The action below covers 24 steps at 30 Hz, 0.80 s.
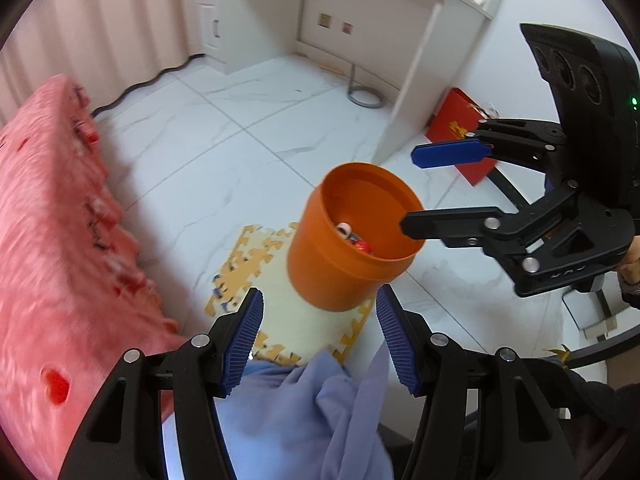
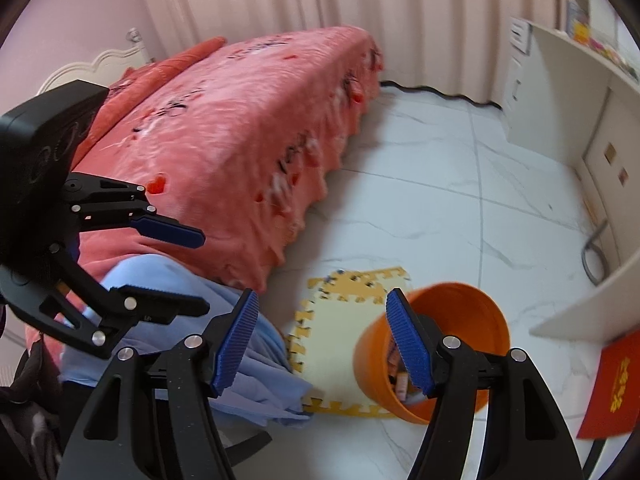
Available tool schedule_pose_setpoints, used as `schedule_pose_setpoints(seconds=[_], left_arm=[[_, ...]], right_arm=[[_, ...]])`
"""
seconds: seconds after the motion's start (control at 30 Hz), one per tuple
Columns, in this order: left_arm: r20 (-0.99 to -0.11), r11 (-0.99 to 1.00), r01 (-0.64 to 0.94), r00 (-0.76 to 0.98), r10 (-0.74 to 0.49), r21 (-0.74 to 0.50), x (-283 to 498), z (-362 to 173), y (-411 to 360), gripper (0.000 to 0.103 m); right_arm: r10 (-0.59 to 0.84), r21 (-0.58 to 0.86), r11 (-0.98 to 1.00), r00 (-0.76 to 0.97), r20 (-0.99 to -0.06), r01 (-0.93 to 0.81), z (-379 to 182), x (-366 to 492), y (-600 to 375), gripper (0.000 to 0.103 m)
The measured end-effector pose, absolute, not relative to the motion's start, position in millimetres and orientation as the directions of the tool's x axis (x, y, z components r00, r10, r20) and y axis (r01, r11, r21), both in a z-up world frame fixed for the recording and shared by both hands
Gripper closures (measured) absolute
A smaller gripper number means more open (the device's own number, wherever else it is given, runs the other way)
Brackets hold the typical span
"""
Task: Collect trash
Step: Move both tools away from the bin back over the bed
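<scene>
Left wrist view: left gripper [image 1: 320,336] spread, nothing between its pads. Orange bin [image 1: 352,236] stands just ahead of the fingertips, partly on the foam puzzle mat [image 1: 248,264], open top facing up. Inside: a red item and a small white-and-dark piece; the rest is too small to tell. Right gripper [image 1: 408,192] enters from the right, jaws apart and empty, lower finger over the bin's rim. Blue cloth [image 1: 304,404] lies below the left fingers; pink bedspread [image 1: 52,240] to their left.

Right wrist view: right gripper [image 2: 320,340] spread, empty. Bin sits behind its right finger; wrappers or packets show inside, blurred. Left gripper [image 2: 188,268] off to the left, over the blue cloth.

Judgement: no loose trash is visible on the floor near the bin. Step in hand is probably finding the next piece; keep both grippers wide and clear of the rim so the bin is not tipped.
</scene>
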<state>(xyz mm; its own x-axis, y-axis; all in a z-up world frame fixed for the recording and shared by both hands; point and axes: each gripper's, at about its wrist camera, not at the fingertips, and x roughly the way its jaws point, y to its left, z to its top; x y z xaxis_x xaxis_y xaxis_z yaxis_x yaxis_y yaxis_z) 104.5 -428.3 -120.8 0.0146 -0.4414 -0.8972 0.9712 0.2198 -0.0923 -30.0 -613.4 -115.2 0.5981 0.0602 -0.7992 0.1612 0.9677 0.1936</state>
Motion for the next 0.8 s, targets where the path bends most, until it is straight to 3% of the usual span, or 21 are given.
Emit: schedule_pose_setpoints(seconds=[0.07, 0.47, 0.53, 0.8], left_arm=[[-0.89, 0.246, 0.966, 0.04, -0.453, -0.082, 107, -114, -413, 0.035], [-0.857, 0.401, 0.916, 0.184, -0.481, -0.029, 111, -80, -317, 0.034], [-0.853, 0.436, 0.9, 0.211, -0.477, -0.021, 112, -77, -301, 0.027], [-0.841, 0.594, 0.804, 0.306, -0.447, -0.023, 113, -68, -215, 0.027]], right_arm=[[0.071, 0.192, 0.972, 0.605, -0.793, 0.138, -109, -27, -603, 0.036], [0.184, 0.158, 0.983, 0.623, -0.76, -0.097, -65, 18, -505, 0.035], [0.21, 0.159, 0.978, 0.623, -0.754, -0.138, -59, 26, -488, 0.031], [0.332, 0.143, 0.928, 0.587, -0.738, -0.345, -45, 56, -398, 0.03]])
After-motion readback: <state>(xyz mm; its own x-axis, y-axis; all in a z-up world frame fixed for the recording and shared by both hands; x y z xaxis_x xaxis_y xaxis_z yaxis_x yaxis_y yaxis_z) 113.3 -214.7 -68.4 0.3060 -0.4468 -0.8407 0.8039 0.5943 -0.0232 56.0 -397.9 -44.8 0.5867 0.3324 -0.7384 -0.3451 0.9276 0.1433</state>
